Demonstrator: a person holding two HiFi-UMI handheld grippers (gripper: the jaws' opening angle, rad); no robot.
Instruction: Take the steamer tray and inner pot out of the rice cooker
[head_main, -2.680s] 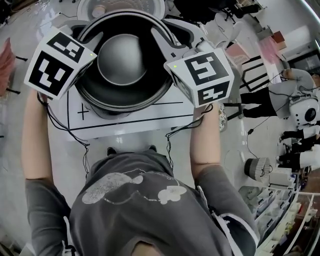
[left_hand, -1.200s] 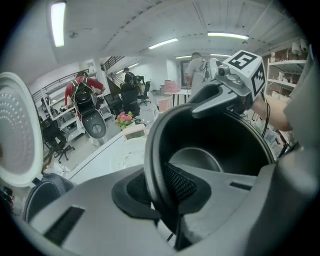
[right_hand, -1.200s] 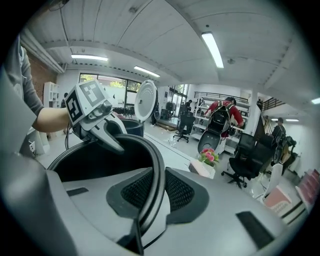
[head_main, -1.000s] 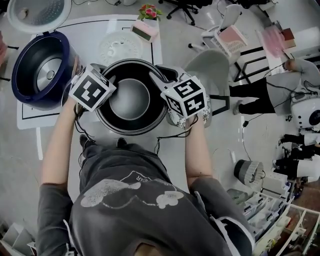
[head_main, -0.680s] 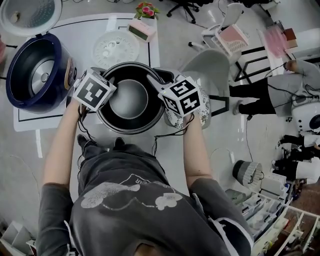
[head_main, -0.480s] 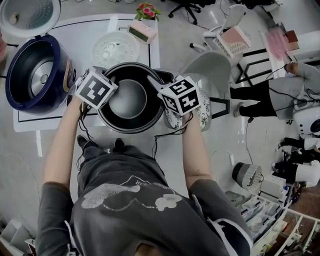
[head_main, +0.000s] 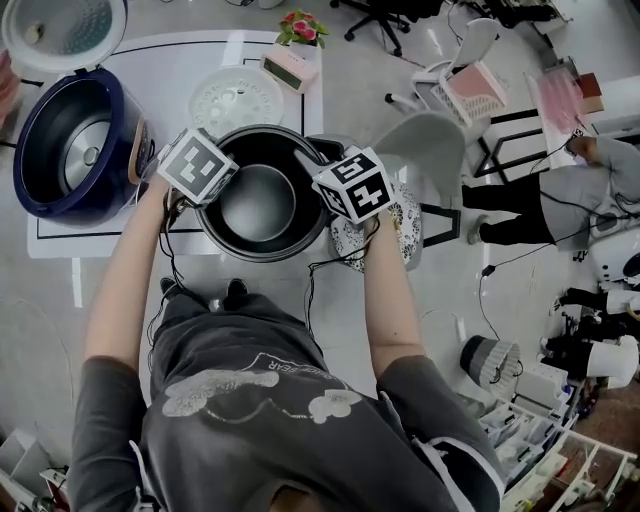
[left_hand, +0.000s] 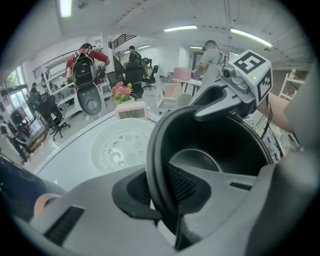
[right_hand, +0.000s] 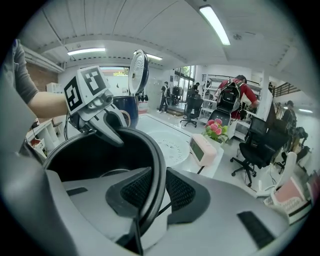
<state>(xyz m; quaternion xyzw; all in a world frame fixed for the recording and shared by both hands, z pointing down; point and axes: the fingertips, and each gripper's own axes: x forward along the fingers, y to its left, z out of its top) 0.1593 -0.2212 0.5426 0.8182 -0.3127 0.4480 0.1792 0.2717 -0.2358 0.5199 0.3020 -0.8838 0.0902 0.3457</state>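
Two grippers clamp one black pot (head_main: 258, 200) by its rim, one at each side, near the middle of the head view; the left gripper (head_main: 222, 172) bites the rim's left edge and the right gripper (head_main: 310, 165) bites its right edge, both tilted down with their marker cubes facing up. In the left gripper view the thin rim stands upright between the ribbed pads (left_hand: 181, 184), which press on it while the jaws are opening a little; in the right gripper view the pads (right_hand: 180, 192) likewise pinch the rim, and those jaws too are opening. Both bare forearms reach up the frame from the grey-shirted shoulders at the bottom, the left forearm (head_main: 125, 290) slanting right and the right forearm (head_main: 385, 290) nearly straight; the wrists sit just below the cubes. The pot hangs over the right part of the white table (head_main: 170, 70); whether its base touches cannot be told. At the upper left the blue rice cooker (head_main: 60, 140) stands open and without the pot; the white steamer tray (head_main: 235, 98) lies flat just above the pot, near a pink clock (head_main: 290, 68).
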